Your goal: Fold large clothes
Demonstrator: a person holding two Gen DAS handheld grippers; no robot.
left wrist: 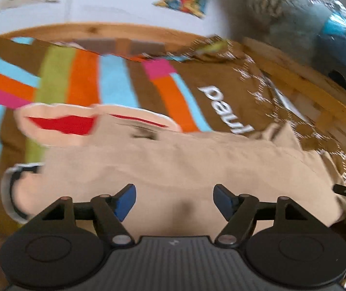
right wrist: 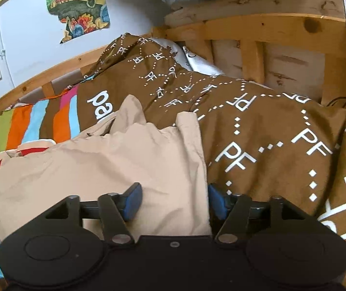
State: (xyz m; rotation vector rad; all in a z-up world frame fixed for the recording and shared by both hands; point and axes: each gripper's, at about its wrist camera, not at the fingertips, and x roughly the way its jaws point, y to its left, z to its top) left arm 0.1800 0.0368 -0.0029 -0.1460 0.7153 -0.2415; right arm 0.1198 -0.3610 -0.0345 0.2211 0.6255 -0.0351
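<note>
The beige garment (right wrist: 114, 160) lies on the bed's duvet (right wrist: 270, 126), long axis running nine to three, its three-o'clock edge between the right gripper's (right wrist: 173, 200) released jaws, while the left gripper (left wrist: 174, 200), also released, hovers over mid-cloth.

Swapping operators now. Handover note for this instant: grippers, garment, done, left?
Left gripper: open, above the beige cotton garment, holding nothing.
Right gripper: open, straddling the garment's right edge.
The garment lies rumpled on the brown striped duvet on the wooden-framed bed, its red-lined end to the left.
Done: cannot tell from here.
Left: grasp, fold, flatten.
</note>
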